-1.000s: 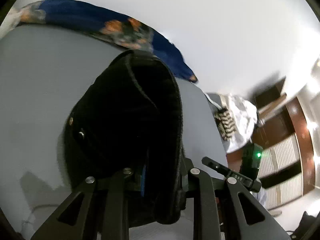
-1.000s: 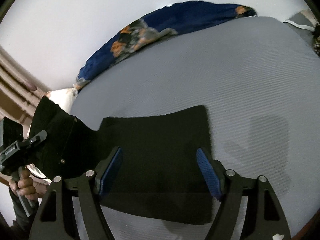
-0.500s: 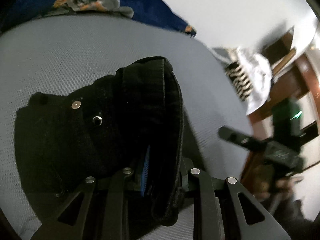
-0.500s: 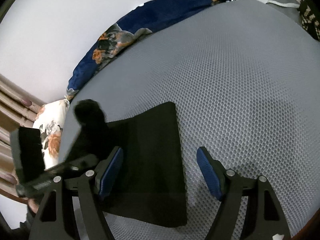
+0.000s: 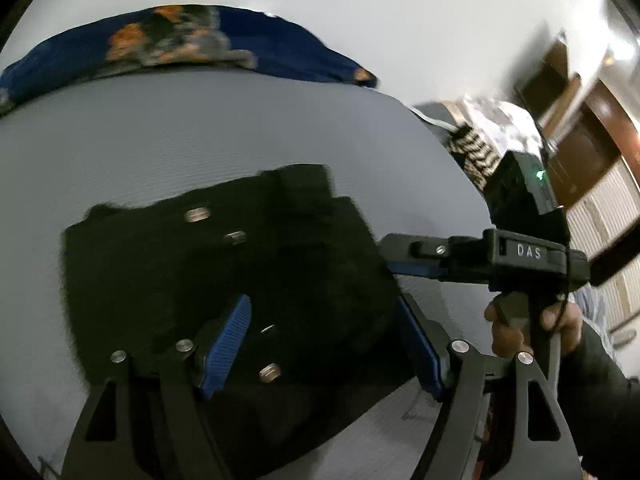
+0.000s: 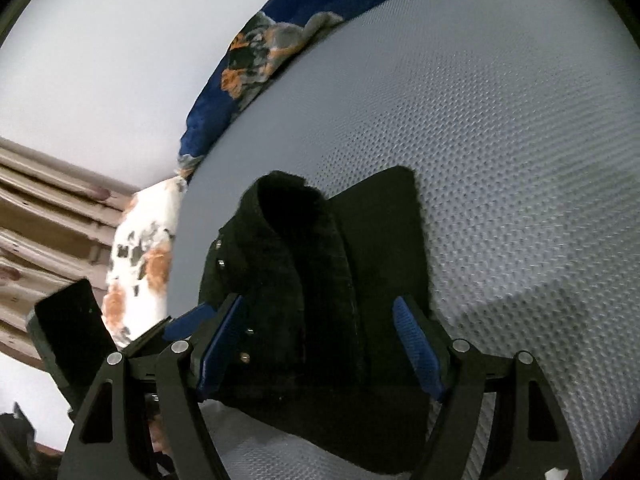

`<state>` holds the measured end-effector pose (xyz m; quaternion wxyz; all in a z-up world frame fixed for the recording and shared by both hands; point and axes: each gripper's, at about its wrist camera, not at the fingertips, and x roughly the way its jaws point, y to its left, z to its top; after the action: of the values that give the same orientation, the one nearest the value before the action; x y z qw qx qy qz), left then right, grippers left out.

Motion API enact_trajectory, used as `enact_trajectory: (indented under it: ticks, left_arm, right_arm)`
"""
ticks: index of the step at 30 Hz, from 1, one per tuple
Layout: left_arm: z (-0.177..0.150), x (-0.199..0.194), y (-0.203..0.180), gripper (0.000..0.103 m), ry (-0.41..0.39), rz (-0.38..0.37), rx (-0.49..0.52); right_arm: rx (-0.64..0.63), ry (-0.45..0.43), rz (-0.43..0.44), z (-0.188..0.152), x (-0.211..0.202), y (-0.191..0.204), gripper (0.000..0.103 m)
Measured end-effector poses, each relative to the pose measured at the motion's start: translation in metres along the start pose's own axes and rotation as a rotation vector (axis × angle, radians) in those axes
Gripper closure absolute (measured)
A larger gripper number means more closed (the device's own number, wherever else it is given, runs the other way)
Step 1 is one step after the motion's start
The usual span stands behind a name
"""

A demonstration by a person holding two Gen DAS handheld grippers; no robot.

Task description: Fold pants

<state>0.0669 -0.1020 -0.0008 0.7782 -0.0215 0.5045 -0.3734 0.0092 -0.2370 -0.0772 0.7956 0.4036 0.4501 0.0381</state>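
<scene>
The black pants (image 5: 224, 280) lie folded into a small stack on the grey bed sheet (image 5: 160, 136), metal buttons showing on top. My left gripper (image 5: 324, 344) is open and empty, its blue pads just above the near edge of the pants. My right gripper (image 6: 320, 344) is open over the same stack (image 6: 320, 264), where the waistband part stands up in a bulge on a flat folded layer. The right gripper's finger (image 5: 420, 256) shows in the left wrist view at the stack's right edge. The left gripper's pad (image 6: 188, 320) shows in the right wrist view at the stack's left.
A blue floral blanket (image 5: 180, 48) lies along the far edge of the bed by the white wall. A white floral pillow (image 6: 140, 260) sits off the bed's left side. A striped and white cloth pile (image 5: 480, 140) and wooden furniture (image 5: 592, 128) stand at the right.
My left gripper has opened and let go of the waistband, which now rests on the folded stack. My right gripper has moved in close to the stack's right edge.
</scene>
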Motion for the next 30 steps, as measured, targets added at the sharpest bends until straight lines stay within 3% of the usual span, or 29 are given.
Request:
enact_trajectory:
  ticks: [6, 9, 15, 17, 20, 25, 30]
  left_arm:
    - [-0.018, -0.034, 0.06, 0.029, -0.07, 0.149, -0.151]
    - [-0.03, -0.045, 0.091, 0.029, -0.086, 0.206, -0.243]
    - [-0.046, -0.043, 0.119, 0.029, -0.062, 0.234, -0.328]
    - [-0.048, -0.039, 0.121, 0.029, -0.052, 0.226, -0.344]
    - [-0.047, -0.035, 0.12, 0.029, -0.047, 0.228, -0.337]
    - [-0.039, -0.033, 0.115, 0.029, -0.053, 0.206, -0.326]
    - [-0.026, -0.027, 0.111, 0.029, -0.064, 0.203, -0.308]
  right_arm:
    - [-0.033, 0.064, 0.08, 0.013, 0.022, -0.001, 0.029]
    - [-0.057, 0.093, 0.118, 0.018, 0.038, -0.001, 0.035]
    - [-0.104, 0.111, 0.119, 0.027, 0.062, 0.006, 0.057]
    - [-0.098, 0.115, 0.123, 0.026, 0.063, 0.008, 0.08]
    - [-0.114, 0.076, 0.07, 0.02, 0.05, 0.023, 0.091]
    - [-0.173, -0.002, 0.014, 0.009, 0.01, 0.055, 0.093]
    - [-0.121, -0.07, -0.064, 0.005, -0.016, 0.035, 0.093]
